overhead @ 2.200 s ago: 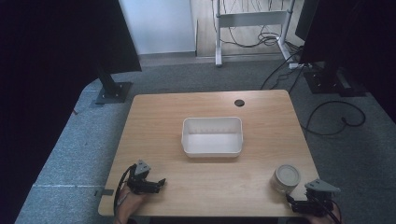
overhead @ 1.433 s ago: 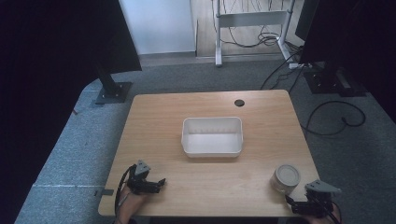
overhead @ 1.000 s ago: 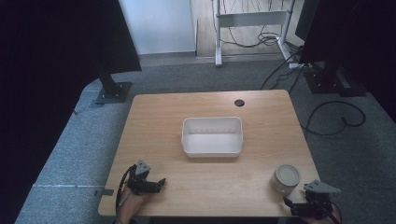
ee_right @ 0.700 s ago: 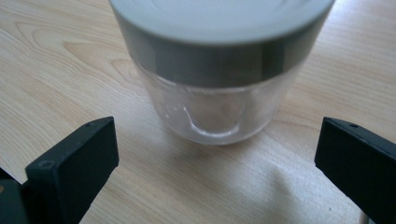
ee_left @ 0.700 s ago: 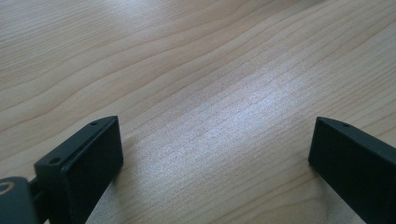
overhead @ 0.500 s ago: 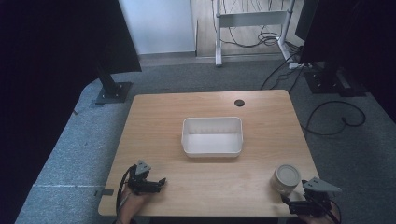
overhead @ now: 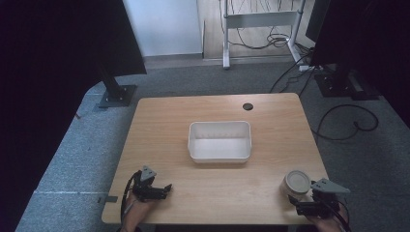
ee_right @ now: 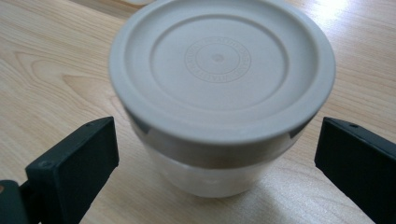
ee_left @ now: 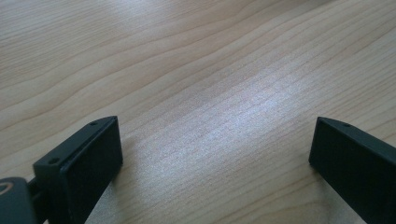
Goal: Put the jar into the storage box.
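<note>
A round lidded jar (overhead: 296, 182) with a beige lid stands upright at the table's front right. My right gripper (overhead: 300, 203) sits just behind it near the front edge, open. In the right gripper view the jar (ee_right: 219, 93) stands between the two black jaws, apart from both. My left gripper (overhead: 162, 190) rests on the wood at the front left, open, and its own view has bare wood between the fingertips (ee_left: 88, 163). A white rectangular tub (overhead: 220, 140) sits empty at the table's middle.
A small dark cable hole (overhead: 247, 106) marks the wooden table (overhead: 164, 125) near its far edge. Black monitor stands (overhead: 116, 92) and loose cables (overhead: 348, 125) lie on the grey floor around it.
The right gripper has shifted slightly near the jar, dipping toward the front edge and coming back. The left gripper, jar and tub stay where they were.
</note>
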Demonstrator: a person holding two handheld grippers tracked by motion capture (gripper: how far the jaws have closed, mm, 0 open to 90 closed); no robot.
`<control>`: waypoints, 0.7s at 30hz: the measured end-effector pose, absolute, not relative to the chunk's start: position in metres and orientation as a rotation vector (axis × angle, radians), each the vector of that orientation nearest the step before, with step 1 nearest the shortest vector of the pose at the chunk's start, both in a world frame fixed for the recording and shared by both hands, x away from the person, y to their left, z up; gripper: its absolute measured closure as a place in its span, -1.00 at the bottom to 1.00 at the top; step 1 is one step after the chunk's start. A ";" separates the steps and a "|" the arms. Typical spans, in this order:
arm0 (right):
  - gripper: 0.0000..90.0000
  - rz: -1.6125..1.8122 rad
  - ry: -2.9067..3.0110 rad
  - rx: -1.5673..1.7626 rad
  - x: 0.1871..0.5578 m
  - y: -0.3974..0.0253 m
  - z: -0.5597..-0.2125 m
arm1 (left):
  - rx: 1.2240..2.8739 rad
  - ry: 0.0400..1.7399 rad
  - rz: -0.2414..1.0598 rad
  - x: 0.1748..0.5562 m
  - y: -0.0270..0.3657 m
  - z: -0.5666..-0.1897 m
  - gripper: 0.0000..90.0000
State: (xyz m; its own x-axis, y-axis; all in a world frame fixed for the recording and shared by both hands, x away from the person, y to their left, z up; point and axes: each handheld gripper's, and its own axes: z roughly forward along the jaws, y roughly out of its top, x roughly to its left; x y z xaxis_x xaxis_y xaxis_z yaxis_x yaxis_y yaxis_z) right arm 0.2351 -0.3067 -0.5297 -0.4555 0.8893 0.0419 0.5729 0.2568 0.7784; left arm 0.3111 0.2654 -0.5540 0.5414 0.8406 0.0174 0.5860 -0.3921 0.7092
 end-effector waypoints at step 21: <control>-0.80 1.044 2.139 1.350 0.254 -0.296 -0.535 | 2.118 1.154 0.501 0.311 0.265 -0.554 -0.95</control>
